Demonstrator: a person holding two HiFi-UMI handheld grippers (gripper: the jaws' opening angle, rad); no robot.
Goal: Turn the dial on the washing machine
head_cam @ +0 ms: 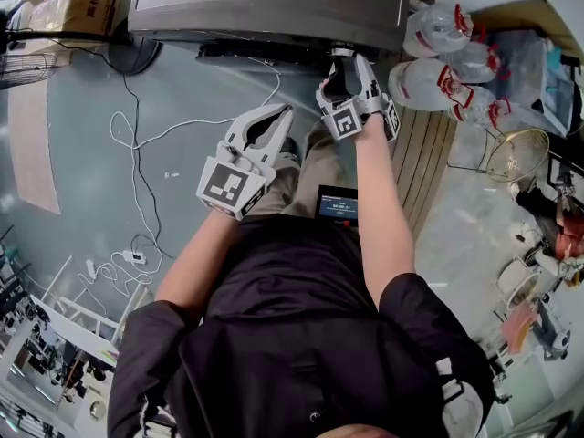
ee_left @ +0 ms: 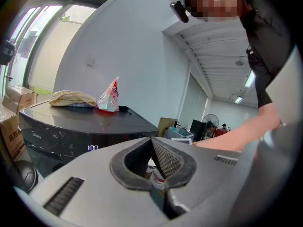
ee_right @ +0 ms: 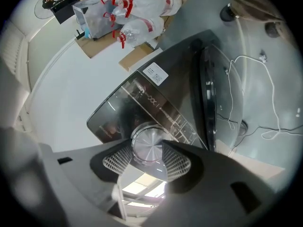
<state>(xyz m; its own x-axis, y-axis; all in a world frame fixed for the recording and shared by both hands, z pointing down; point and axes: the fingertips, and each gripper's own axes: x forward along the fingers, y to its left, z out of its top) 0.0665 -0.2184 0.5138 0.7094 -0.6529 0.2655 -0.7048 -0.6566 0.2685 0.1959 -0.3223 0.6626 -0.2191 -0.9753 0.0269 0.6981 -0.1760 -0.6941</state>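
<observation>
The washing machine [head_cam: 274,7] is a dark unit at the top of the head view. Its round silver dial [ee_right: 148,144] sits on the glossy control panel [ee_right: 156,105]. My right gripper [ee_right: 147,151] is shut on the dial, one mesh pad [ee_right: 118,160] pressing on each side of it. In the head view the right gripper [head_cam: 351,62] reaches level against the machine's front edge, and the dial is hidden behind it. My left gripper [head_cam: 276,117] hangs lower and to the left, away from the machine. Its jaws [ee_left: 152,148] meet with nothing between them. The machine [ee_left: 71,126] shows a lit display.
Large water bottles [head_cam: 438,71] lie on the floor to the right of the machine, with a wire fan guard [head_cam: 516,153] beyond them. White cables [head_cam: 137,153] trail across the floor at the left. Cardboard boxes [head_cam: 64,3] stand at the top left. A cloth [ee_left: 71,98] and a packet [ee_left: 110,98] rest on the machine.
</observation>
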